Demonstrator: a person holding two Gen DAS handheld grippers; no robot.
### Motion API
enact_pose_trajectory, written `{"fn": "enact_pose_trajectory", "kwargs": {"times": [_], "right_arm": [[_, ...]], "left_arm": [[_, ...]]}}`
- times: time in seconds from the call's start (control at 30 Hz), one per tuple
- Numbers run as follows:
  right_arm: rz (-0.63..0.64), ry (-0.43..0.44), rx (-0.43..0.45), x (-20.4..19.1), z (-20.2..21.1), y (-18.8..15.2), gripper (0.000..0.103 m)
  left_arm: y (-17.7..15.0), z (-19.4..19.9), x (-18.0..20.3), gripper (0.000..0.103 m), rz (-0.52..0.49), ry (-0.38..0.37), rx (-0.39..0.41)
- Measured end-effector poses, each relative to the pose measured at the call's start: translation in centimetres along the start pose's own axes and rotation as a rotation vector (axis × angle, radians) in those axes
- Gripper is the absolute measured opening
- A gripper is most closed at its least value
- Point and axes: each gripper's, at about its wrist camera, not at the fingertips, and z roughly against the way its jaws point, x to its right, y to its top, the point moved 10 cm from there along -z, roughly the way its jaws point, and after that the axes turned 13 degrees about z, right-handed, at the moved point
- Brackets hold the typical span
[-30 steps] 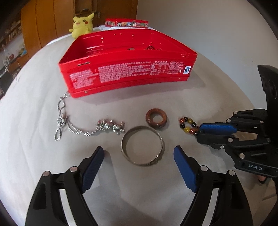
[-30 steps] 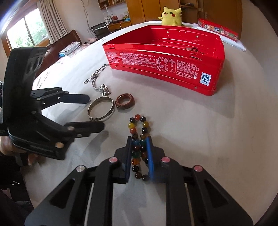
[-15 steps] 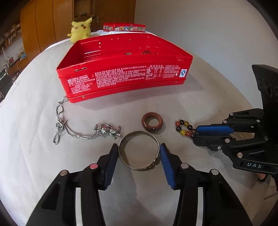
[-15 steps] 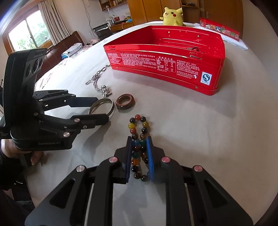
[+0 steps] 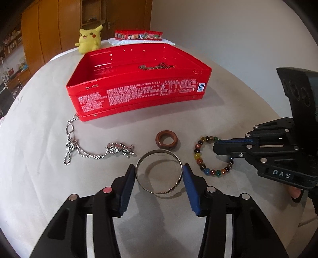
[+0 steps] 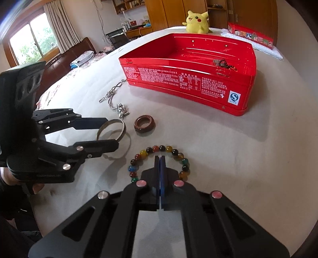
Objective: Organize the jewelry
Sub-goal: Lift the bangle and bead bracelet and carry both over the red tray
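On pale bedding before the red tin, our left gripper clamps the silver bangle; our right gripper, fully closed, pinches the bead bracelet. Smooth metal may slip.

Yellow plush toy beside small red box

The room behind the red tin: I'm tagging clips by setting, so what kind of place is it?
Likely a home bedroom: wooden wardrobes, a curtained window, and a yellow plush toy on what seems a bed's pale cover.
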Motion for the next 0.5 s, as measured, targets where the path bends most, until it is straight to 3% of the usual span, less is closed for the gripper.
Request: {"fn": "enact_pose_trajectory", "kwargs": {"times": [0.3,0.37,0.4,0.43,0.5], "right_arm": [[0.001,-0.053,-0.002,1.1,0.7,0.1,0.005],[-0.001,-0.061,-0.017,1.5,0.5,0.1,0.019],[0.004,-0.077,-0.031,1.7,0.1,0.0,0.033],[0.013,-0.090,-0.040,1.8,-0.2,-0.1,0.038],[0.041,-0.112,-0.067,1.9,-1.2,-0.5,0.038]], "left_arm": [[-0.5,0.0,-0.6,0.049,0.001,-0.004,-0.005],[-0.5,0.0,-0.7,0.049,0.000,-0.006,-0.005],[-0.5,0.0,-0.7,0.049,-0.001,-0.007,-0.005],[-0.5,0.0,-0.7,0.049,-0.001,-0.008,-0.005],[-0.4,0.0,-0.8,0.049,-0.002,-0.010,-0.004]]}}
